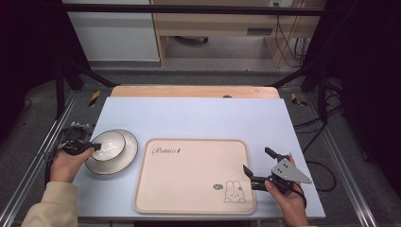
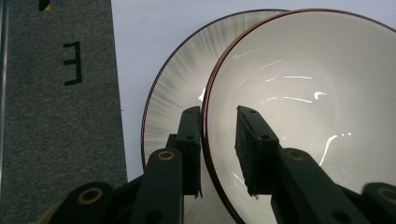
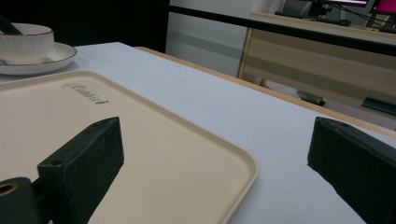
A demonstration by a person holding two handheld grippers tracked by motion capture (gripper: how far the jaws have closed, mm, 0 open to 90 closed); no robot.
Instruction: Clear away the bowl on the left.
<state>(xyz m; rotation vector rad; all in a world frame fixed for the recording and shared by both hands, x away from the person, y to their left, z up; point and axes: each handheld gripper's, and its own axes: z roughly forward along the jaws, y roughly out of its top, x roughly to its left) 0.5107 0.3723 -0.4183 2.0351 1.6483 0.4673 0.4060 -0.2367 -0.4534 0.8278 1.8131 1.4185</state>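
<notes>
Left gripper (image 2: 218,140) astride near rim of bowl (image 2: 303,107), jaws not fully closed, contact probably loose. Bowl on plate (image 2: 175,98), left of tray (image 1: 189,175). Right gripper (image 3: 210,168) spread wide over tray's right edge, holding nothing. Plate partly hidden.

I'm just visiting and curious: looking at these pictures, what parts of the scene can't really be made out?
- Bowl: in the left gripper view its right side is cut off by the frame edge.
- Plate: its middle is hidden under the bowl.
- Left gripper: its jaws straddle the bowl's rim with a gap; whether they touch is unclear.
- Tray: the small mark beside the rabbit is too small to read in the high view.
- Right gripper: jaws cut off by the frame.
</notes>
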